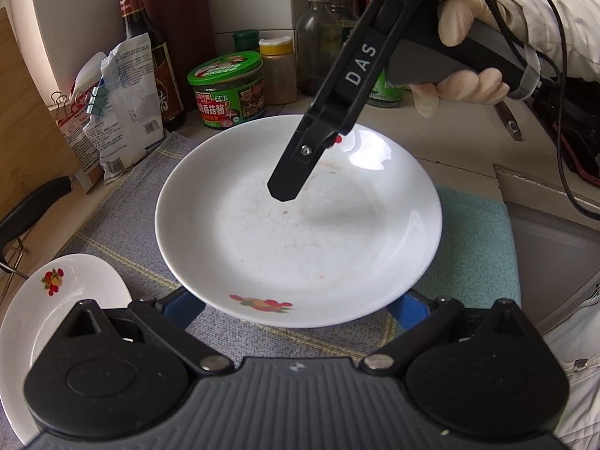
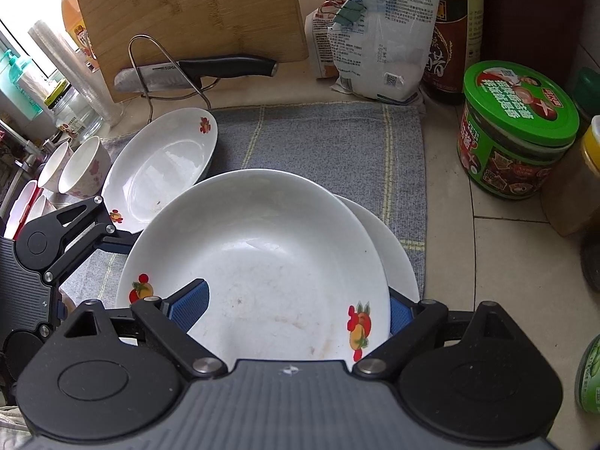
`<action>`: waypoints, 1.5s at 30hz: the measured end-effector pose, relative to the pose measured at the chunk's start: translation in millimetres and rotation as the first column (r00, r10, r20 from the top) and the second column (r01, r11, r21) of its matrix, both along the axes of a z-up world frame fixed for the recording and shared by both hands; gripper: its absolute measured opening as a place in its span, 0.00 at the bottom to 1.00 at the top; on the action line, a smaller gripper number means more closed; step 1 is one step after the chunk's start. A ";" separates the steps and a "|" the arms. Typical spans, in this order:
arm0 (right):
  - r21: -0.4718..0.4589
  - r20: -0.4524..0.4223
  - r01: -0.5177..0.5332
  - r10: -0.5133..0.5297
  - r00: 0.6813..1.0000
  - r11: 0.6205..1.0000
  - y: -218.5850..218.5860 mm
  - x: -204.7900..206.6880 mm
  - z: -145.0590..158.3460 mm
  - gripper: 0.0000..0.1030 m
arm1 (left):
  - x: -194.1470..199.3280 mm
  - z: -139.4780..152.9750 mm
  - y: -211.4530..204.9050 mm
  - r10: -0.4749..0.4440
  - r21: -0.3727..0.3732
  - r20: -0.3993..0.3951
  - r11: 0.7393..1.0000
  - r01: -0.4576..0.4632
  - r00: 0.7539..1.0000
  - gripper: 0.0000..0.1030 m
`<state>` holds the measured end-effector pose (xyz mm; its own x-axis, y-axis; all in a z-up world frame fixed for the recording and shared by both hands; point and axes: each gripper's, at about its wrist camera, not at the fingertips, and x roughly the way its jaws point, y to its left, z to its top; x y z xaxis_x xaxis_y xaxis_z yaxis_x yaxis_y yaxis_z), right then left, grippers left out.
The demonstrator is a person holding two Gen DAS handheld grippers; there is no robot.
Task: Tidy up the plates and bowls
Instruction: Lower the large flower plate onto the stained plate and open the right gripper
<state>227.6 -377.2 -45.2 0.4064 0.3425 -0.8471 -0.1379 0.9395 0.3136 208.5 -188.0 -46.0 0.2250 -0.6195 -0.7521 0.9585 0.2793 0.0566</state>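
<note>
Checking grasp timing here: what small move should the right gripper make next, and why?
Probably close the right gripper on the rim of the top plate: its pads straddle that rim, one inside, one outside, set wide apart, so nothing looks gripped yet.

Two stacked white fruit-print plates [image 2: 262, 247] on the grey cloth, a third plate [image 2: 161, 172] beside, seemingly tilted.

White letters "DAS" run along the black body of the right gripper [image 1: 283, 191], seen at 12 o'clock in the left wrist view. The knife [image 2: 195, 71] blade at 10 o'clock in the right wrist view reads "SUPOR". The green-lidded jar [image 1: 228, 90] carries Chinese characters reading "香菇酱"; print on the white bag [image 2: 378, 37] and dark bottle [image 2: 455, 33] is too small to read.
</note>
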 end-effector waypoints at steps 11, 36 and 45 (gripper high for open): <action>0.004 -0.015 -0.007 0.007 1.000 1.000 -2.0 4.5 -9.9 0.94 | 1.4 -3.8 -3.9 0.019 0.023 -0.025 1.000 -0.019 1.000 0.98; 0.009 -0.024 -0.008 0.009 1.000 1.000 -11.9 -4.7 -7.8 0.94 | 5.8 -8.2 -6.9 0.015 0.046 -0.013 0.999 -0.014 1.000 0.97; 0.002 -0.023 -0.005 0.005 1.000 1.000 -10.8 -5.8 -6.2 0.95 | 5.3 -8.2 -2.0 0.020 0.046 -0.013 0.999 -0.019 1.000 0.97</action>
<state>221.7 -388.0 -51.4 0.3850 0.3459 -0.8556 -0.1356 0.9382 0.3183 213.8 -190.0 -54.2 0.2261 -0.5796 -0.7829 0.9537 0.2954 0.0568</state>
